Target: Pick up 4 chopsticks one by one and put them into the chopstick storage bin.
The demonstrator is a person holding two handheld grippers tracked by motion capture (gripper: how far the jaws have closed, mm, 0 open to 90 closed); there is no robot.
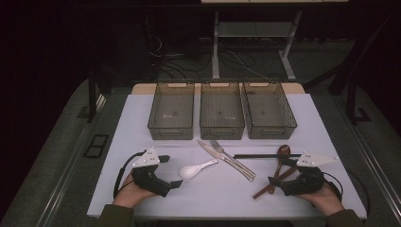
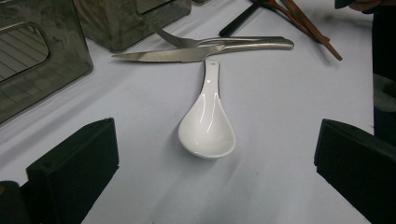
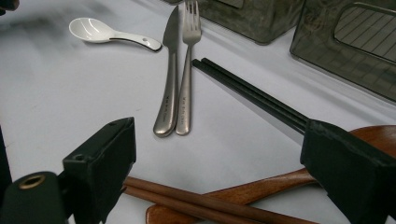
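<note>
A white ceramic spoon (image 1: 197, 169) (image 2: 208, 126) lies on the white table (image 1: 142, 123), its bowl toward my left gripper (image 1: 170, 171) (image 2: 215, 140). That gripper rests near the front left with its jaws wide open and the spoon just ahead of them, untouched. A steel knife (image 1: 213, 152) (image 3: 169, 93) and fork (image 1: 234, 161) (image 3: 186, 84) lie side by side at the centre. Black chopsticks (image 1: 260, 155) (image 3: 252, 95), a wooden spoon (image 1: 282, 153) (image 3: 261, 186) and wooden chopsticks (image 1: 265, 189) (image 3: 196, 200) lie at the right. My right gripper (image 1: 280, 172) (image 3: 217, 135) stands open over the wooden pieces.
Three dark see-through bins, the left bin (image 1: 172, 109), the middle bin (image 1: 221, 109) and the right bin (image 1: 269, 109), stand in a row at the table's back. Beyond them are a desk frame and cables on the floor. Bare tabletop stretches along the front edge between the hands.
</note>
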